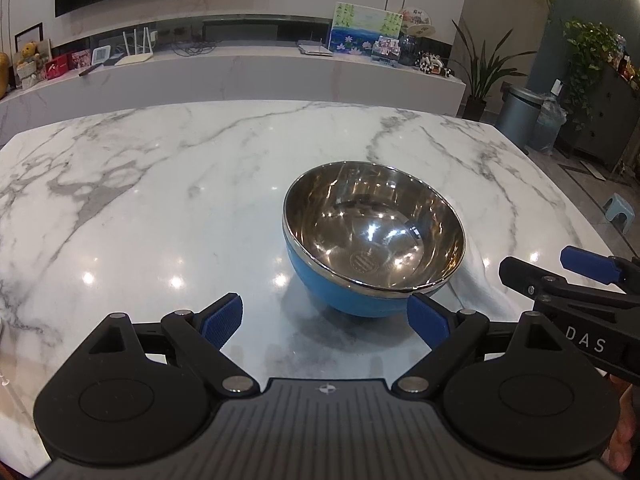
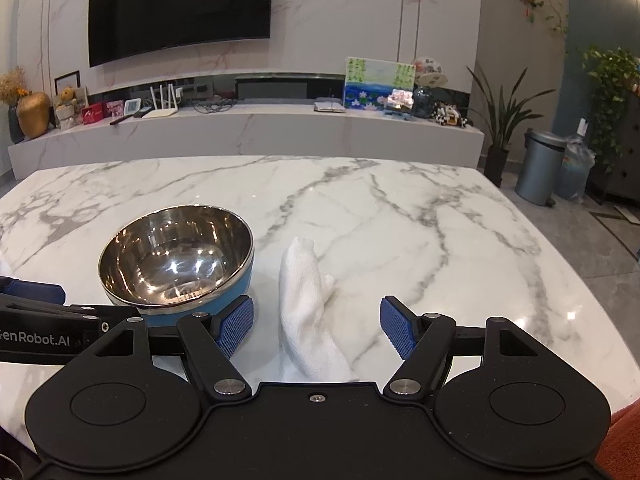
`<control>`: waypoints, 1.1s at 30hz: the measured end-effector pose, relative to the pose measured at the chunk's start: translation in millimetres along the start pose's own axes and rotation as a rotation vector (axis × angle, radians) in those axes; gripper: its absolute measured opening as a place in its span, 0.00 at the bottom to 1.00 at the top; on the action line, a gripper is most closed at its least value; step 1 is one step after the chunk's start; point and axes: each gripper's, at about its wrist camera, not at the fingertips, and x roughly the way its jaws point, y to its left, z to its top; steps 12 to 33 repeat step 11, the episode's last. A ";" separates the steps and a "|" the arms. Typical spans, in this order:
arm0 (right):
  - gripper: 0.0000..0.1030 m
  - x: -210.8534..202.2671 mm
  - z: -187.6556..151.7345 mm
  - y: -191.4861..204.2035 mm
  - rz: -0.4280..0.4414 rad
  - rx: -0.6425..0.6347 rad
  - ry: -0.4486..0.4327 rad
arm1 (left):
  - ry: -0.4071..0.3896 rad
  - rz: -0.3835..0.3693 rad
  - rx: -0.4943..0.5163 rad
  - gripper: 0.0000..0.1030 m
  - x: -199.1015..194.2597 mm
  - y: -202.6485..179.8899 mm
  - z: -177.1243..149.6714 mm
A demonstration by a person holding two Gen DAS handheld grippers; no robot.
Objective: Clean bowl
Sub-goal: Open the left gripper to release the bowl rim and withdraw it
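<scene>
Bowl (image 1: 374, 236) sits on the marble bench (image 1: 160, 184), steel inside, blue outside, tilted toward the near edge, with nothing gripping it. A white cloth (image 2: 306, 300) lies just to its right, touching or nearly so; I cannot tell which.

Left tongs (image 1: 326, 318) are spread wide and empty, one pad at the bowl's near rim. Right tongs (image 2: 316, 326) are likewise released, straddling the cloth without pinching it.

The risk, I'd say, is the round base on polished stone: a push from one pad could rock or skid the bowl away. A shallow pinch on the limp cloth might lift only a corner, or slip.

Writing: "DAS" on the right tongs' arm, "enRobot.AI" on the left's. A round stamp in the bowl's bottom is unreadable.
</scene>
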 end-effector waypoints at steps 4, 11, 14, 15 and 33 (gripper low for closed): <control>0.66 2.6 -0.9 1.2 0.002 -0.002 0.013 | 0.012 0.003 0.001 0.87 1.4 -0.5 -1.1; 0.66 2.4 -1.6 2.8 0.003 -0.018 0.018 | 0.015 0.009 -0.004 0.87 2.1 0.4 -1.4; 0.66 2.4 -1.6 2.8 0.003 -0.018 0.018 | 0.015 0.009 -0.004 0.87 2.1 0.4 -1.4; 0.66 2.4 -1.6 2.8 0.003 -0.018 0.018 | 0.015 0.009 -0.004 0.87 2.1 0.4 -1.4; 0.66 2.4 -1.6 2.8 0.003 -0.018 0.018 | 0.015 0.009 -0.004 0.87 2.1 0.4 -1.4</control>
